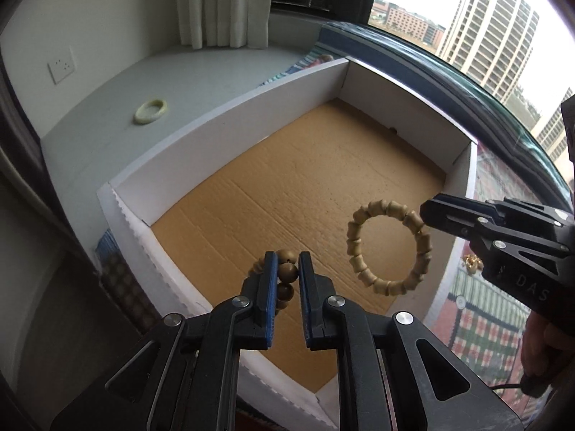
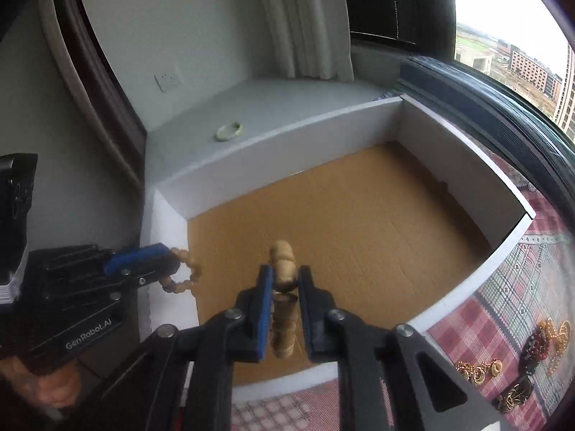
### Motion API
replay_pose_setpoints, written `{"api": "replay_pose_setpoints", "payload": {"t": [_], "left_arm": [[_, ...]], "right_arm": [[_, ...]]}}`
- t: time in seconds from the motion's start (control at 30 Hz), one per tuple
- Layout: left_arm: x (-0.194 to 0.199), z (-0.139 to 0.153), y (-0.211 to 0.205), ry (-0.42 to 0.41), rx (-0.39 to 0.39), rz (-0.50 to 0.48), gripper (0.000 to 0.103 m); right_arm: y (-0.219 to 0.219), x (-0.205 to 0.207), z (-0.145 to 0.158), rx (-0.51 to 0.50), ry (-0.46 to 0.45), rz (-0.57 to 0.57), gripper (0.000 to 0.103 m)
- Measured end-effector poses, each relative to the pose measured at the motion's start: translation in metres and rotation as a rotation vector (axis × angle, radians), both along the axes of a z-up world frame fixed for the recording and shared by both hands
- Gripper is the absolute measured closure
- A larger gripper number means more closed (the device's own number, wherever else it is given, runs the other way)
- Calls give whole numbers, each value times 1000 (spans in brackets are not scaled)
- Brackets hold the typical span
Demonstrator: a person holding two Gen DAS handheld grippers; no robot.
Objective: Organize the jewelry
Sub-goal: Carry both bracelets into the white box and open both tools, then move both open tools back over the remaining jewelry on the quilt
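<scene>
My left gripper (image 1: 287, 269) is shut on a brown round-bead bracelet (image 1: 286, 271) and holds it above the near left corner of a white box with a cardboard floor (image 1: 287, 186). It also shows in the right wrist view (image 2: 169, 264), with the bracelet (image 2: 187, 273) hanging from it. My right gripper (image 2: 284, 280) is shut on a pale wooden barrel-bead bracelet (image 2: 283, 269), seen edge-on. In the left wrist view that bracelet (image 1: 390, 248) hangs as a ring from the right gripper (image 1: 427, 215) above the box's right side.
A pale green bangle (image 1: 151, 110) lies on the grey sill left of the box, also in the right wrist view (image 2: 230, 131). Gold and dark red jewelry (image 2: 517, 359) lies on the checked cloth (image 2: 503, 287) right of the box. A window runs behind.
</scene>
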State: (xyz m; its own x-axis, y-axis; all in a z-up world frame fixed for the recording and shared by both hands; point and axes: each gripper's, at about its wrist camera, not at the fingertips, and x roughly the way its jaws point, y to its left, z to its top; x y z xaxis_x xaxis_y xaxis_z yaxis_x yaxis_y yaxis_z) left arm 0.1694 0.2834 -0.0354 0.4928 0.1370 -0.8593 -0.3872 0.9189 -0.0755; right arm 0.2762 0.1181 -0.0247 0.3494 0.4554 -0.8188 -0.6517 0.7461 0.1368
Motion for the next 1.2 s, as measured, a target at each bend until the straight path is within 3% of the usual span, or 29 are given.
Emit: {"api": "replay_pose_setpoints", "payload": {"t": [0.03, 0.1, 0.17, 0.47, 0.77, 0.87, 1.2], "left_arm": [[1, -6, 2, 15, 6, 9, 85], [-2, -10, 3, 22, 10, 27, 57], [-6, -7, 0, 3, 15, 31, 45], [-21, 23, -56, -91, 67, -85, 38], [-48, 47, -151, -187, 59, -283, 35], [-53, 48, -184, -198, 45, -349, 35], [-69, 20, -261, -196, 12, -470, 25]], "right_arm": [[0, 6, -6, -13, 0, -14, 84], [-5, 11, -9, -38, -29, -55, 65], [-16, 15, -8, -45, -57, -86, 60], [-58, -5, 22, -39, -169, -154, 53], [-138, -73, 43, -45, -275, -266, 51], [-168, -102, 48, -64, -317, -307, 44], [-265, -173, 24, -128, -347, -493, 43]]}}
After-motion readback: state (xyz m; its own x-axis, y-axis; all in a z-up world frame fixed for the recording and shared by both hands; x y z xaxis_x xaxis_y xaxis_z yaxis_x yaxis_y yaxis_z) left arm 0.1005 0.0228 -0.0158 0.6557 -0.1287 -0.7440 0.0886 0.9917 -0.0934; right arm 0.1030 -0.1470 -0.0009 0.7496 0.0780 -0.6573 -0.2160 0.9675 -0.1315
